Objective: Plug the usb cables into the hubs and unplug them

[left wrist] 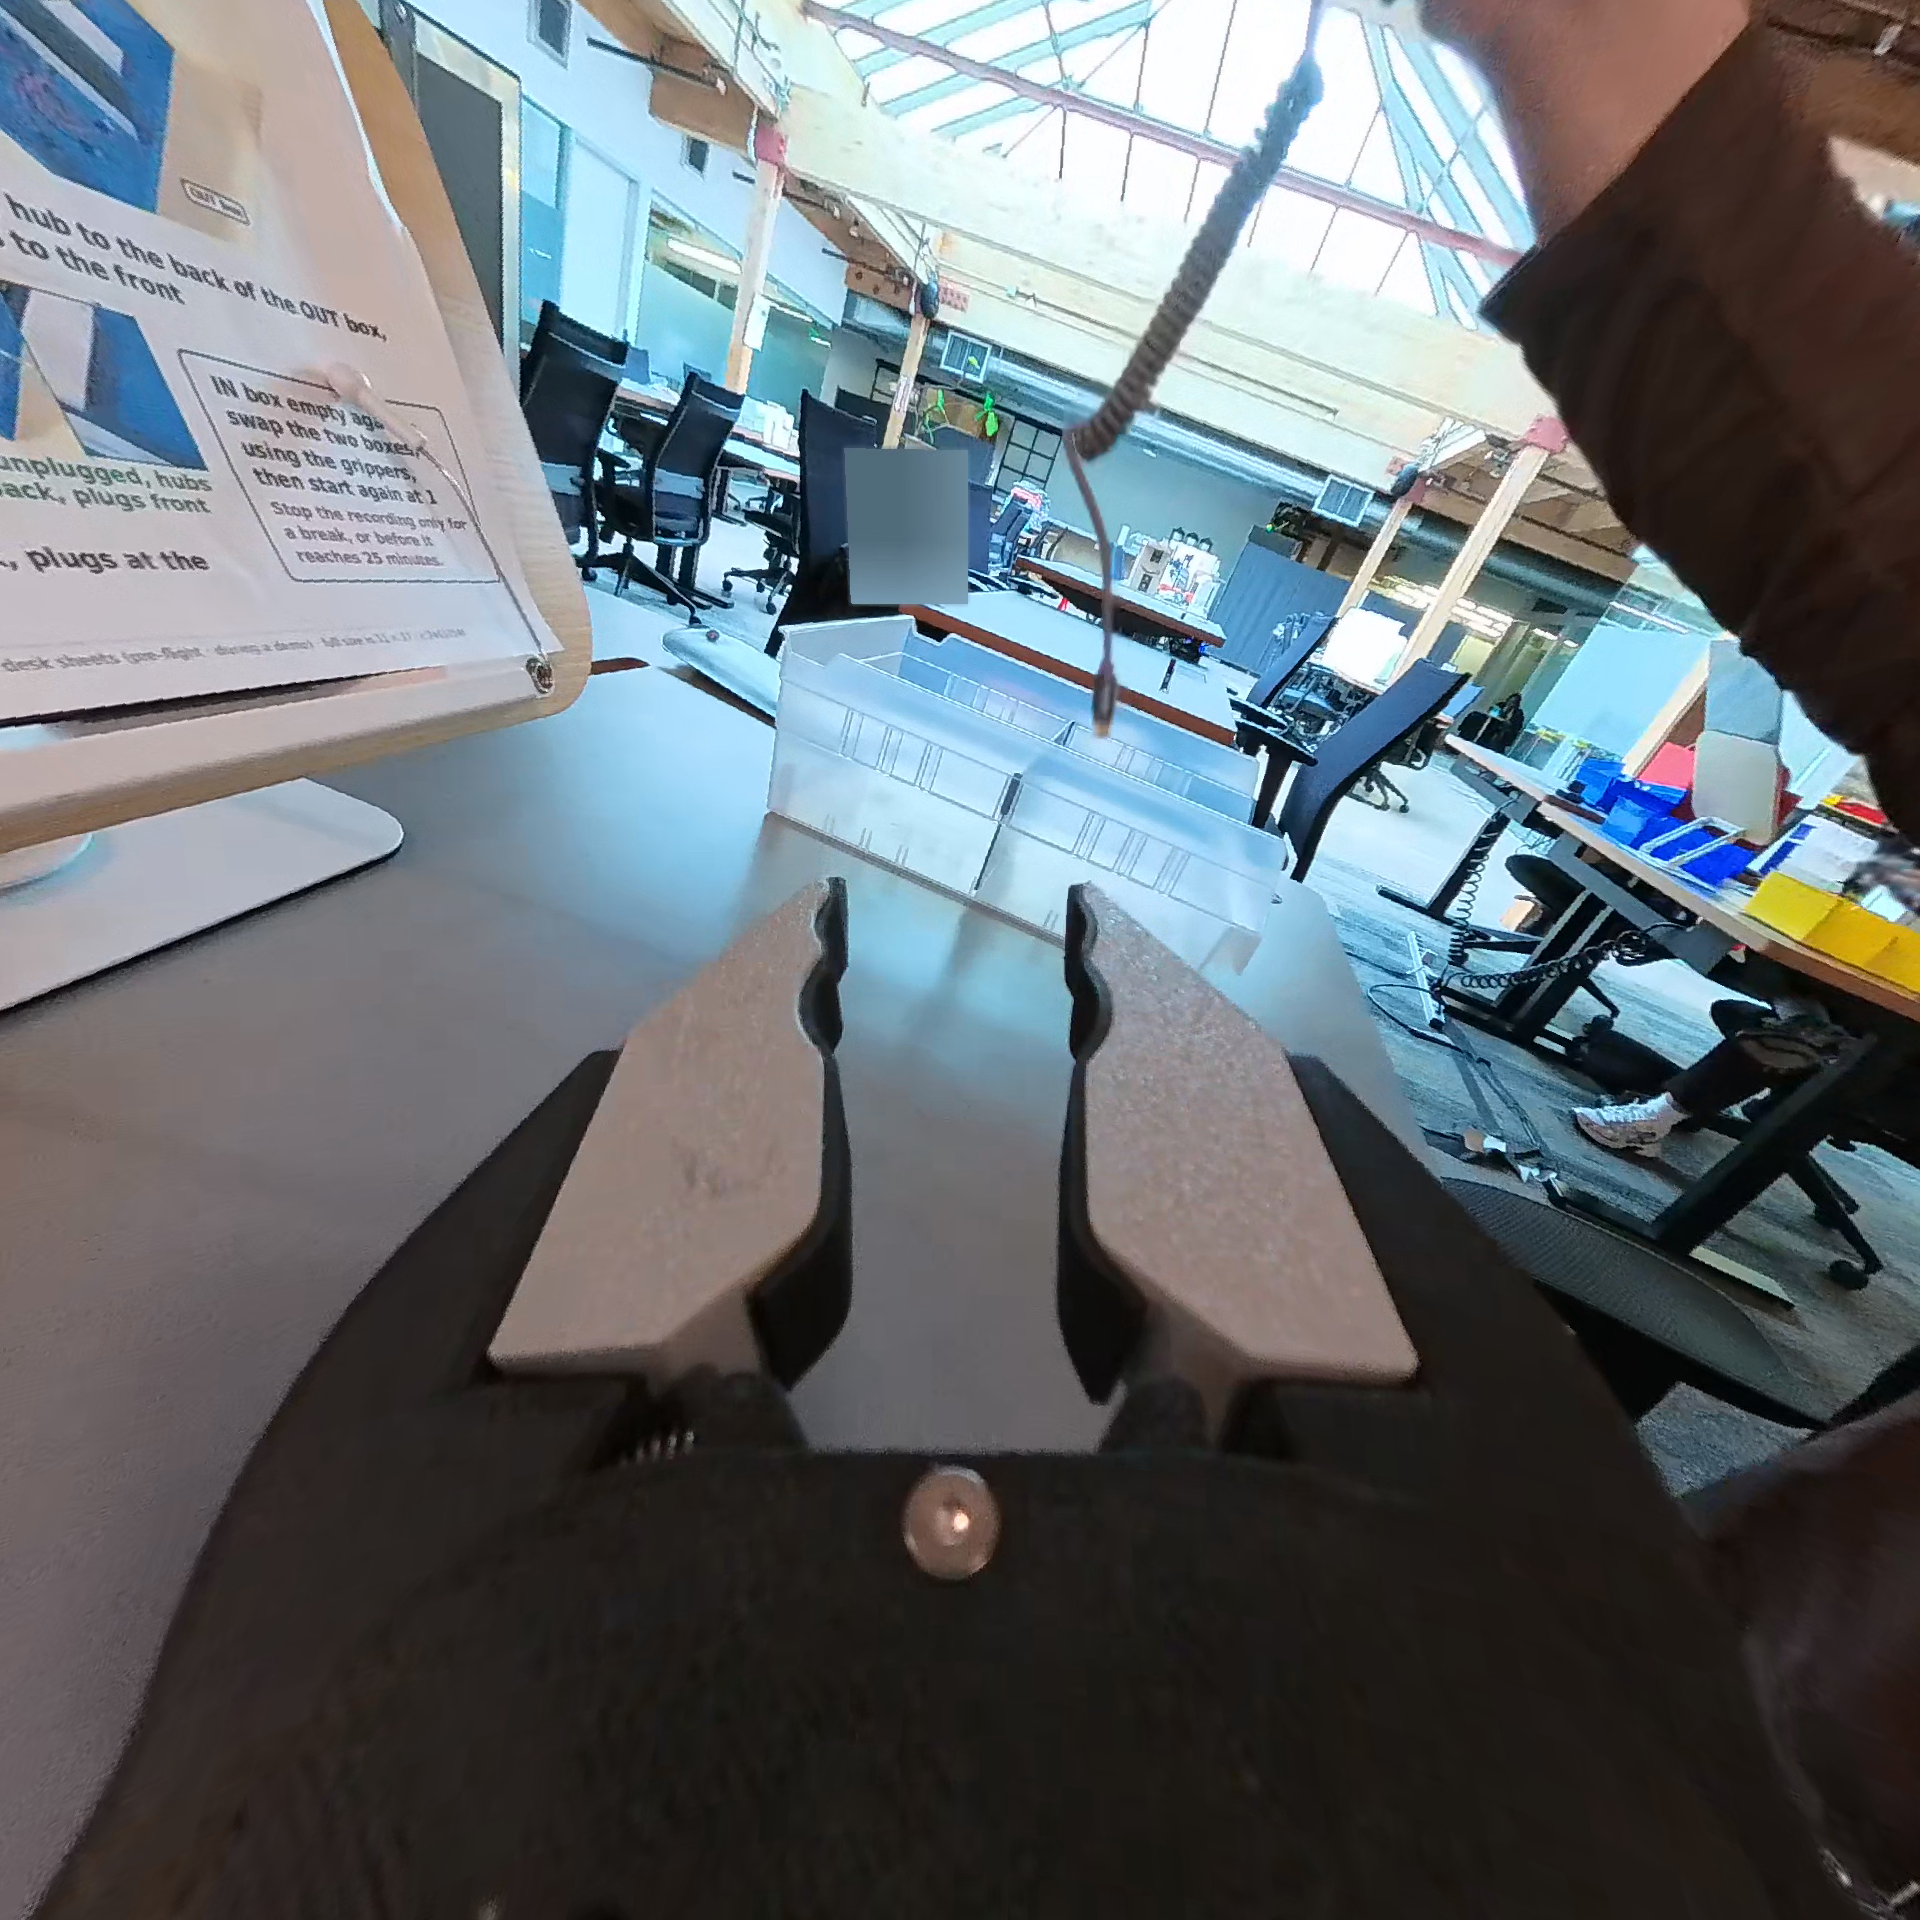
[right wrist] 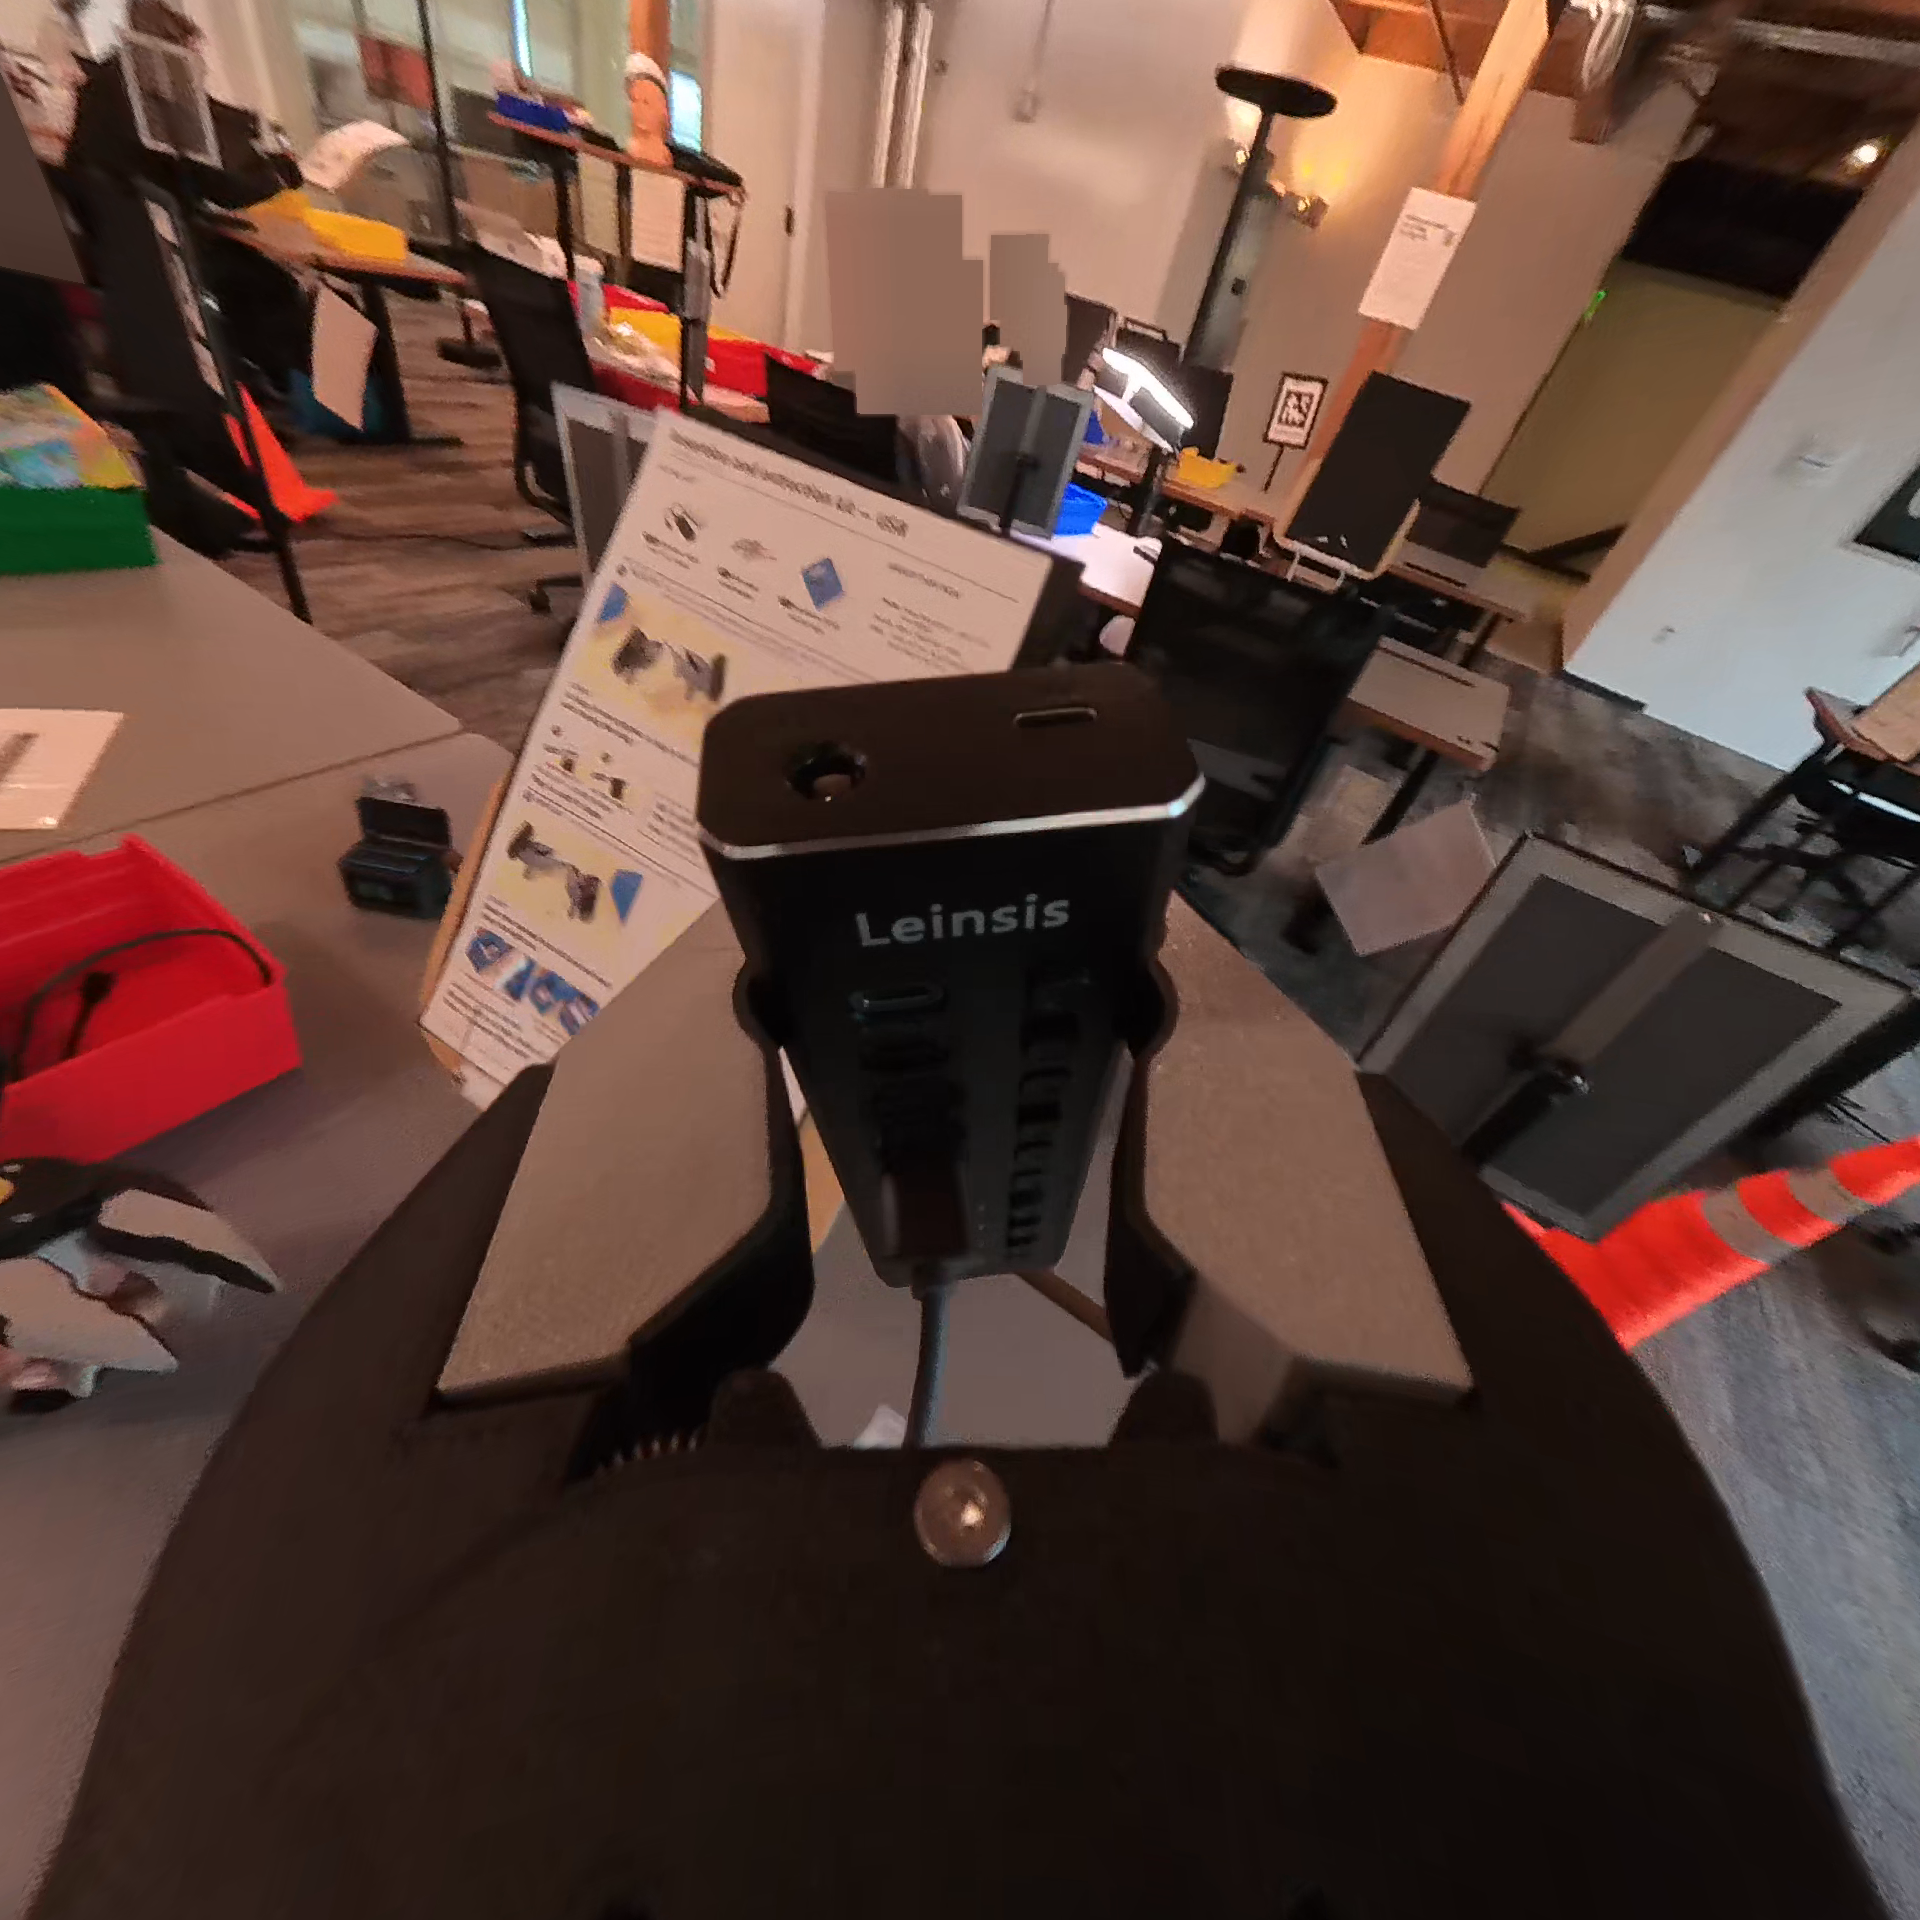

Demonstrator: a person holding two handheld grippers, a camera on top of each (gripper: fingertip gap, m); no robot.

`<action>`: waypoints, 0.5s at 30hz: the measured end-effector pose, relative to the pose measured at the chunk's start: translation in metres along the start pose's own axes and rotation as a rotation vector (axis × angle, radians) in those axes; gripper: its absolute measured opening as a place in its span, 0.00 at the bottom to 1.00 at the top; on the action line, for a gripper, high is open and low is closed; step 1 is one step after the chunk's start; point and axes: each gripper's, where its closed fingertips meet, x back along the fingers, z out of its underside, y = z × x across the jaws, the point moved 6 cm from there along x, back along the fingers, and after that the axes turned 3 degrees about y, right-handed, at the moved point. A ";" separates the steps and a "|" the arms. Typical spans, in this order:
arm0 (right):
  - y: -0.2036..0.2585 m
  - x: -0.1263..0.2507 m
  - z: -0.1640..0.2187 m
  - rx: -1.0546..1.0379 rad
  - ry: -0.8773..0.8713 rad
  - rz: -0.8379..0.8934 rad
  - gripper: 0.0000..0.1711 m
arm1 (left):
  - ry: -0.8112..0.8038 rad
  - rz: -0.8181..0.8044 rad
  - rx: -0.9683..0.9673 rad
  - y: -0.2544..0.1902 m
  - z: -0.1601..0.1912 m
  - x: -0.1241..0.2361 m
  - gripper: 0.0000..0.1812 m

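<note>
My right gripper (right wrist: 951,997) is shut on a black USB hub (right wrist: 935,790) and holds it up in the air, ports facing me. A grey cable (right wrist: 930,1361) leaves the hub's near end. In the left wrist view a dark coiled cable (left wrist: 1195,281) hangs down from above, and its plug (left wrist: 1101,712) dangles over the clear plastic bins (left wrist: 1018,800). My left gripper (left wrist: 956,914) is open and empty, low over the grey table (left wrist: 416,1039), short of the bins. It also shows at the lower left of the right wrist view (right wrist: 114,1278).
An instruction sheet on a wooden stand (left wrist: 260,416) rises at the table's left and shows in the right wrist view (right wrist: 727,727). A red bin (right wrist: 135,997) with a black cable and a small black box (right wrist: 400,862) are on the left. A brown sleeve (left wrist: 1714,416) is overhead on the right. The tips of one gripper are about 45 centimetres away from the tips of the other.
</note>
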 end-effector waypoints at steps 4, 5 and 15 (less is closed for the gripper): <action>-0.019 -0.002 0.032 0.013 0.051 0.038 0.38 | -0.013 0.011 0.006 -0.001 -0.002 0.001 0.21; -0.024 -0.003 0.040 0.006 0.058 0.049 0.38 | -0.014 0.014 0.005 -0.002 -0.002 0.001 0.21; -0.035 -0.013 0.114 -0.011 0.132 -0.004 0.38 | 0.026 0.020 -0.004 -0.002 0.004 -0.004 0.21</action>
